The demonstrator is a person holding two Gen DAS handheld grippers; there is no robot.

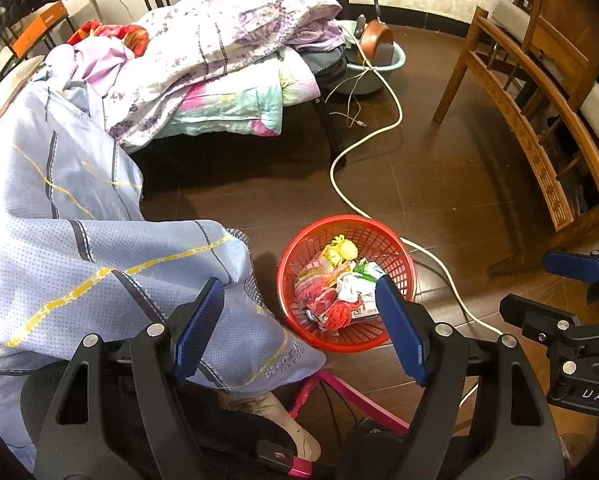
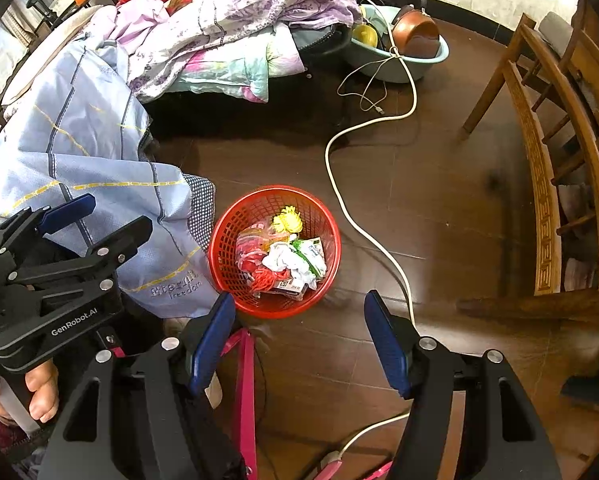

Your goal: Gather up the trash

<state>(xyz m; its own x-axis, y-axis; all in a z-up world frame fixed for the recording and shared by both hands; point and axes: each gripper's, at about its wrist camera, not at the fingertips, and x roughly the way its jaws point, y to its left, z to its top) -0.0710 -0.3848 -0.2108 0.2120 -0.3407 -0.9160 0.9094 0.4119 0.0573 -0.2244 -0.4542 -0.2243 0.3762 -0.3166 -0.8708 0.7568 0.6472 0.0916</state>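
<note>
Above the red basket [image 1: 345,284] of trash, left tongs [image 1: 299,328] and right tongs [image 2: 299,344] angled steeply downward, both released, empty.

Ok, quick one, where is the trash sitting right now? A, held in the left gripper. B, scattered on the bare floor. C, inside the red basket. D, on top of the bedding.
C: the wrappers and crumpled paper lie inside the red basket on the floor, while the left gripper and the right gripper both stand open and empty.
</note>
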